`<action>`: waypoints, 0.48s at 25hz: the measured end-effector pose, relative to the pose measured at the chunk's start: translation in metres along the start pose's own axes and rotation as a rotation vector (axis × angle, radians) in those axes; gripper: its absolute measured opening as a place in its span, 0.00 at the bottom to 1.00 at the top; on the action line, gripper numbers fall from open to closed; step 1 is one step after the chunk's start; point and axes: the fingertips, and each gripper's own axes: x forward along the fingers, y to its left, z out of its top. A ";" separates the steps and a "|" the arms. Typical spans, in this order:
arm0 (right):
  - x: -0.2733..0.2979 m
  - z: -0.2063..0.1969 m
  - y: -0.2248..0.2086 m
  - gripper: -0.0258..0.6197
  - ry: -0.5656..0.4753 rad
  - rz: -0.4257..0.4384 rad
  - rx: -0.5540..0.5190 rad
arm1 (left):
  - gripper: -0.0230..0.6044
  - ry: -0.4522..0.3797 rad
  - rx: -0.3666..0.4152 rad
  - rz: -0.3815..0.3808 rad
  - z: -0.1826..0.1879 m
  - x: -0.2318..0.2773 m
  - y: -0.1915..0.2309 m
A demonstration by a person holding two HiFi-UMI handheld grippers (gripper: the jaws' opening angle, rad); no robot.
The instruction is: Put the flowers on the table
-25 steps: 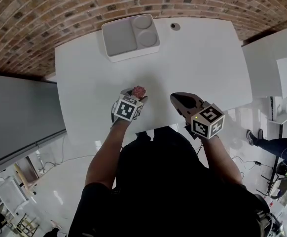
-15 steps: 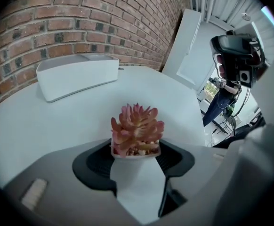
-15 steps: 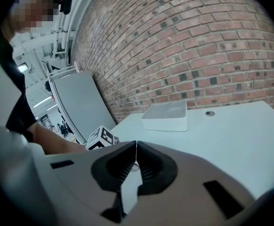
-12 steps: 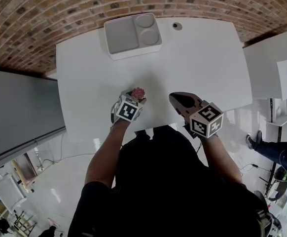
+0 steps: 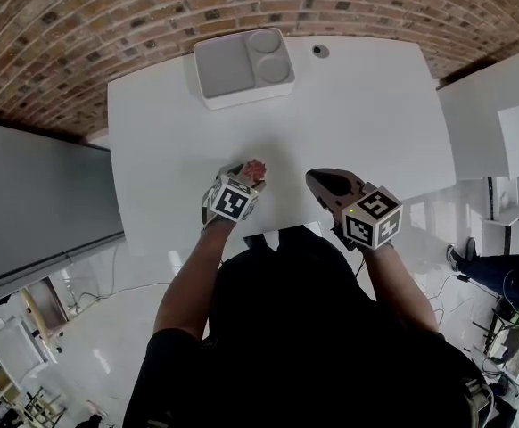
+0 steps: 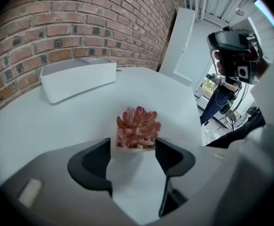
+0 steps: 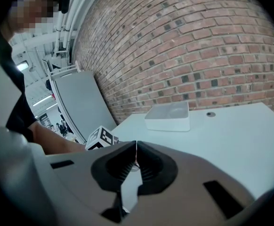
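Near the front edge of the white bench (image 5: 358,105), the left gripper (image 5: 247,175) has its jaws closed against the two sides of a small pot of pink flowers (image 6: 137,128), which stands upright between them; whether the pot rests on the bench or hangs just above it I cannot tell. Beside it to the right, and apart from it, the right gripper (image 7: 136,149) has its jaws pressed together with nothing between them. At the far edge, by the brick wall (image 5: 108,25), sits a white tray (image 5: 242,94), well apart from both grippers
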 end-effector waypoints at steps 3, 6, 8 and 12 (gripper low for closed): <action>-0.002 -0.001 0.007 0.06 -0.008 -0.008 -0.003 | 0.49 -0.021 0.000 -0.006 0.001 -0.008 -0.002; -0.003 -0.001 0.017 0.06 -0.018 -0.015 -0.008 | 0.49 -0.042 -0.005 -0.015 0.000 -0.018 -0.003; -0.005 -0.003 0.025 0.06 -0.023 -0.021 -0.013 | 0.49 -0.058 -0.008 -0.019 -0.001 -0.025 -0.004; -0.008 -0.004 0.041 0.06 -0.038 -0.037 -0.021 | 0.49 -0.088 -0.025 -0.015 -0.009 -0.041 0.001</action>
